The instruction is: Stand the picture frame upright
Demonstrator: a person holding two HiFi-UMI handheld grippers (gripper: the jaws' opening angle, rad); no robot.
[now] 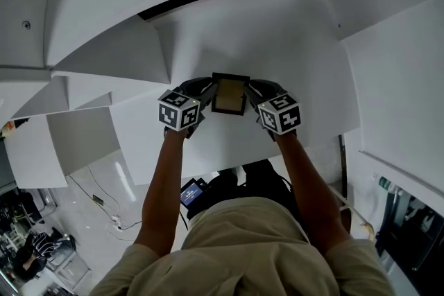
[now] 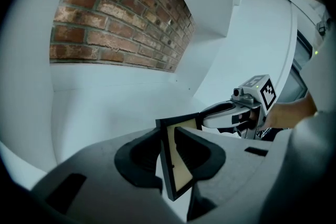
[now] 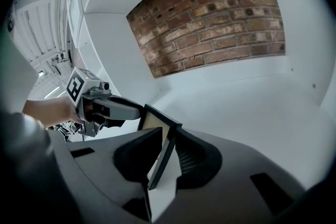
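Observation:
The picture frame (image 1: 229,95) is black with a tan inner panel. It is held over the white table (image 1: 291,45), in front of the person. My left gripper (image 1: 208,95) grips its left edge and my right gripper (image 1: 251,98) grips its right edge. In the left gripper view the picture frame (image 2: 181,162) stands on edge between the dark pads of my left gripper (image 2: 168,135), and the right gripper (image 2: 236,113) reaches in from beyond it. In the right gripper view the picture frame (image 3: 157,162) sits slanted in my right gripper (image 3: 169,134), with the left gripper (image 3: 113,107) on its far side.
A brick wall panel (image 2: 121,23) (image 3: 210,18) closes the back of the white alcove. White angled panels (image 1: 104,52) flank the table on the left and a white wall (image 1: 402,93) stands at the right. Cables lie on the floor (image 1: 104,204) at the lower left.

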